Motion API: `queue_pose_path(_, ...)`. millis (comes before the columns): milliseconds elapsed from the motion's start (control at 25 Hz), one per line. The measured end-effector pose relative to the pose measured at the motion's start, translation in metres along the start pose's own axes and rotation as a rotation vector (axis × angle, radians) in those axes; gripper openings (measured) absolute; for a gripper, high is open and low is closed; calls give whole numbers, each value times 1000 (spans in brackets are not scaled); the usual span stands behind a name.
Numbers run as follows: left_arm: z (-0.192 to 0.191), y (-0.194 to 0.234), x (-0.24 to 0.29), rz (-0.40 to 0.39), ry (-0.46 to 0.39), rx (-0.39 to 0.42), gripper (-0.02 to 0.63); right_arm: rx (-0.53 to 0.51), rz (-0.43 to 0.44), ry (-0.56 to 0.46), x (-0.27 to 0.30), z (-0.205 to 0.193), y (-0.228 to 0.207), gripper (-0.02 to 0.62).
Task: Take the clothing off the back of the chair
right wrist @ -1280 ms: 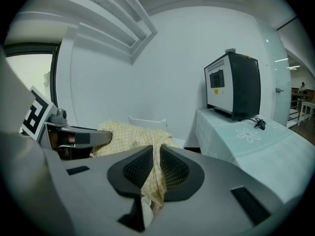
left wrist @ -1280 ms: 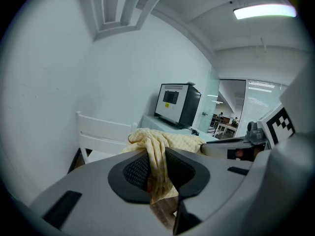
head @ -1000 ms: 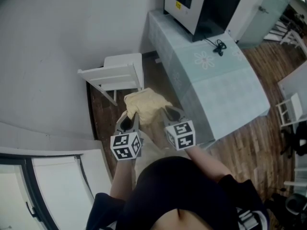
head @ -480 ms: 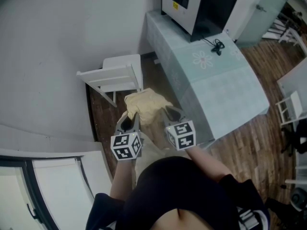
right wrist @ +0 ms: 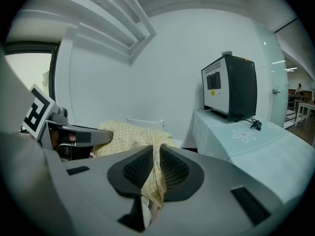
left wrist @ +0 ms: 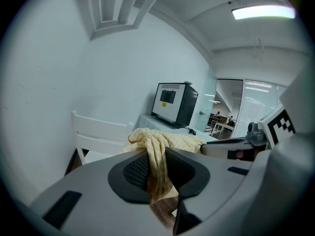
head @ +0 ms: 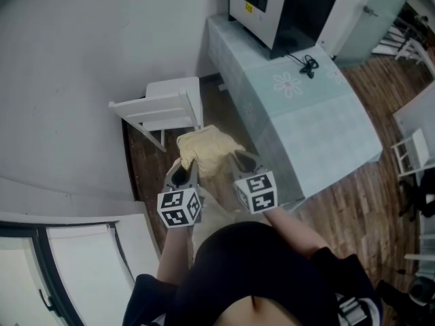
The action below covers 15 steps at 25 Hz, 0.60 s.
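Bottom centre of the head view: person in a dark top (head: pixel 251 277), both forearms reaching up the frame. Left gripper (head: pixel 183 170) sits just left of centre, right gripper (head: pixel 242 159) just right of centre, marker cubes facing the camera.

Left gripper view – jaws clamped on a bunched fold of the yellow checked clothing (head: pixel 204 148), fabric squeezed between the ribbed pads and hanging below them. Right gripper view shows the same: jaws pinched on another fold of the cloth, with a strip trailing down out of the gap.

The clothing spans between the two grippers at the middle of the head view, crumpled and held up off the dark wood floor (head: pixel 353 202). It sits just below the white chair (head: pixel 166 107) in the frame and looks clear of the chair back, though the head view leaves the exact gap hard to judge.

The chair stands upper left of centre against the white wall (head: pixel 75 60). A table with a pale green cloth (head: pixel 319 134) runs from top centre to mid right – a boxy grey appliance (head: pixel 279 5) on its far end, and a black cable (head: pixel 310 65) just below that
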State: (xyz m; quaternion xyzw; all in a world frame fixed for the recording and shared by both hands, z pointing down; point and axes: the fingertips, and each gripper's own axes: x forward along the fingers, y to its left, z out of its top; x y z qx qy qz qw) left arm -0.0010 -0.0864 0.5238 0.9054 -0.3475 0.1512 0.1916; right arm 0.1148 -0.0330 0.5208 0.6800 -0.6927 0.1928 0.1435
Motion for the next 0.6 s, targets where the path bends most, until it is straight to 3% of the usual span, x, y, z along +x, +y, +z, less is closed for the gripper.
queue_pose_path(600,0,1,0,-8,-5,-8,74,2,8,-6,1,2,2,52)
